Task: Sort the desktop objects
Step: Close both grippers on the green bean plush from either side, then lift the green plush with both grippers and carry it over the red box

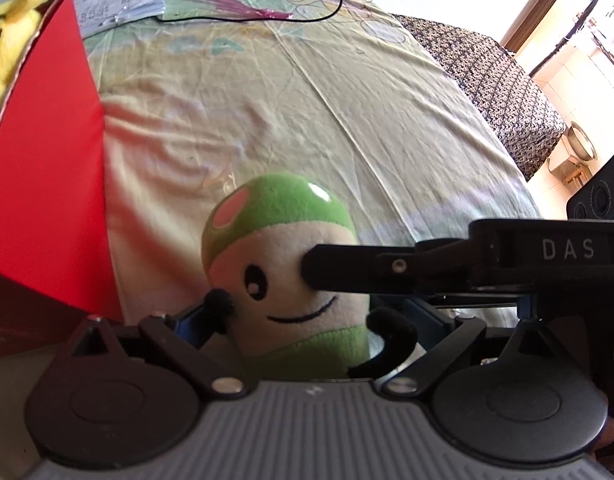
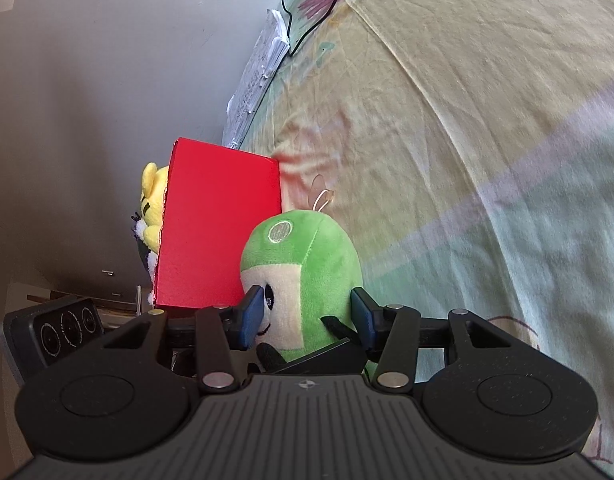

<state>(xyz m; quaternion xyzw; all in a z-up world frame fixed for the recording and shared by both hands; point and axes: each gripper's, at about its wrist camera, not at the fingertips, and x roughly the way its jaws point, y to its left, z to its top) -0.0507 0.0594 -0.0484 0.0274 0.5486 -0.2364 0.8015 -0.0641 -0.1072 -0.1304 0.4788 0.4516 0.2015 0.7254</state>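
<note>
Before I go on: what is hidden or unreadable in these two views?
- Red cardboard box interior: both views, walls hide it.
- Yellow plush toy: mostly behind the box.
- Green mushroom plush toy base: camera housing covers it.
- Left tongs contact: pads hidden behind plush.
- Handwritten paper stack: too small.

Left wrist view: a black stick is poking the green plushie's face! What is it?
Observer: It's a finger of the right tool. Its blue pad presses beside the eye of the green plush toy.
Operator: Is there another finger?
Observer: Yes. A second blue pad sits against the back of the head, so the head is pinched between them.
Operator: What's on the back of its head?
Observer: Plain green fabric, with a round stitched patch near the top.
</note>
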